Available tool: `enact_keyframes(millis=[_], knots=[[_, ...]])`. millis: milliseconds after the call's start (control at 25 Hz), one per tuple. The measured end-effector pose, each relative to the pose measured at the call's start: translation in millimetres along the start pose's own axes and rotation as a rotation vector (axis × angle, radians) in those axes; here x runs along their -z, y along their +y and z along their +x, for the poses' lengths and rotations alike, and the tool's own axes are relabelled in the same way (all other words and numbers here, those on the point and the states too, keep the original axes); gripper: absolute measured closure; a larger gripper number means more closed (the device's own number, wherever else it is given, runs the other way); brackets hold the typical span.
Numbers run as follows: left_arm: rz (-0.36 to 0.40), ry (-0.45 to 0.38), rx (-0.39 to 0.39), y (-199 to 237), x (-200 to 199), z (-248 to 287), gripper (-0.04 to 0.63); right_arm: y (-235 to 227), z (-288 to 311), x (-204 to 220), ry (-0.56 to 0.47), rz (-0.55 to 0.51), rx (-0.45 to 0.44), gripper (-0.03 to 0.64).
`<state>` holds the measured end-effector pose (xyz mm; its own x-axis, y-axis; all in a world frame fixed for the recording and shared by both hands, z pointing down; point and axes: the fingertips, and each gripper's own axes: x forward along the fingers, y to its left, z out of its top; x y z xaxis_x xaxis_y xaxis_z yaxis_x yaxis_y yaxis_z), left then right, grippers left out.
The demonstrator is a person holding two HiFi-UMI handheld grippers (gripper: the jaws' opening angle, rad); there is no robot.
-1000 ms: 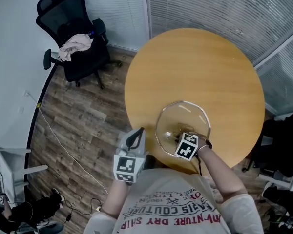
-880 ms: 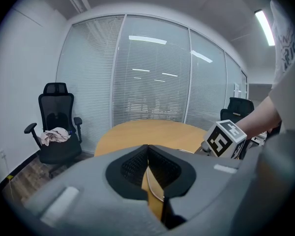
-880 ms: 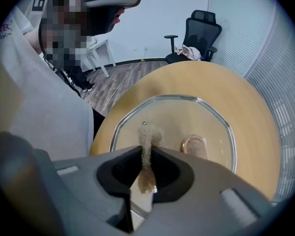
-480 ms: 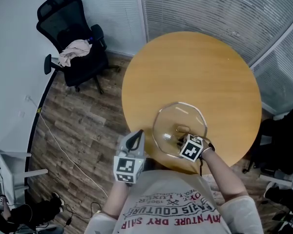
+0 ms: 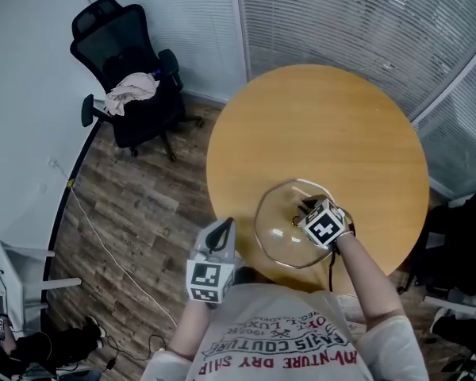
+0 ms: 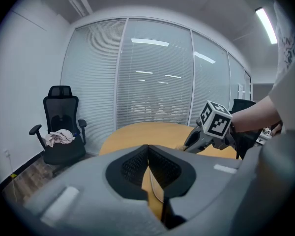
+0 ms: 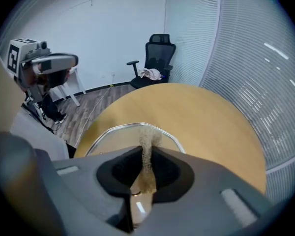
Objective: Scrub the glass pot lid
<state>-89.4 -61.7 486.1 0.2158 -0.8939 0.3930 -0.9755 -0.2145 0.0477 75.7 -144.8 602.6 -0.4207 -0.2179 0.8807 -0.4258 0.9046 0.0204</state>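
Note:
The glass pot lid (image 5: 276,236) lies flat on the near part of the round wooden table (image 5: 317,125). My right gripper (image 5: 307,208) sits over the lid's far right part, shut on a tan scrub pad (image 7: 147,140) that is pressed down towards the glass (image 7: 113,137). My left gripper (image 5: 220,230) hangs just off the table's near left edge, a short way from the lid's rim, shut with nothing in it. From the left gripper view, its jaws (image 6: 148,149) meet at the tips, and the right gripper (image 6: 199,137) shows beyond them.
A black office chair (image 5: 135,94) with a pale cloth (image 5: 131,92) on its seat stands on the wood floor to the far left. Window blinds (image 5: 357,22) run behind the table. A thin cable (image 5: 103,236) lies on the floor at left.
The right gripper has slid with the pad from the lid's near side towards its far right part. The left gripper has stayed off the table's edge.

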Motion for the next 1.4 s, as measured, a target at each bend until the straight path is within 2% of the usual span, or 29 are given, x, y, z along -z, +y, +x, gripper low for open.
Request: enact_keyframes(millis=[200,520,680,800,880,960,1400], knots=[[-0.013,-0.009,-0.006,8.7,-6.3,7.6,0.588,-46.5,24.4,19.7,0.095,0.090,0.071,0.561],[-0.026,0.024,-0.018,20.8,5.7,20.3,0.588,-80.2,59.6,54.5,0.182,0.238,0.101,0.562],[-0.037,0.042,-0.021,25.5,9.1,23.1,0.588,-80.2,67.3,63.0,0.231,0.307,0.083,0.561],[-0.038,0.042,-0.015,27.5,9.9,25.5,0.588,-86.0,68.0,58.1,0.266,0.244,0.118,0.561],[-0.037,0.046,-0.012,28.5,11.8,25.3,0.588,-86.4,70.4,46.4,0.247,0.193,0.125,0.561],[-0.038,0.052,-0.013,29.5,13.3,24.2,0.588,-85.0,73.4,33.2,0.214,0.162,0.123,0.561],[-0.061,0.053,-0.047,42.6,19.3,7.5,0.588,-55.3,90.8,-6.4,0.190,0.018,0.096,0.561]])
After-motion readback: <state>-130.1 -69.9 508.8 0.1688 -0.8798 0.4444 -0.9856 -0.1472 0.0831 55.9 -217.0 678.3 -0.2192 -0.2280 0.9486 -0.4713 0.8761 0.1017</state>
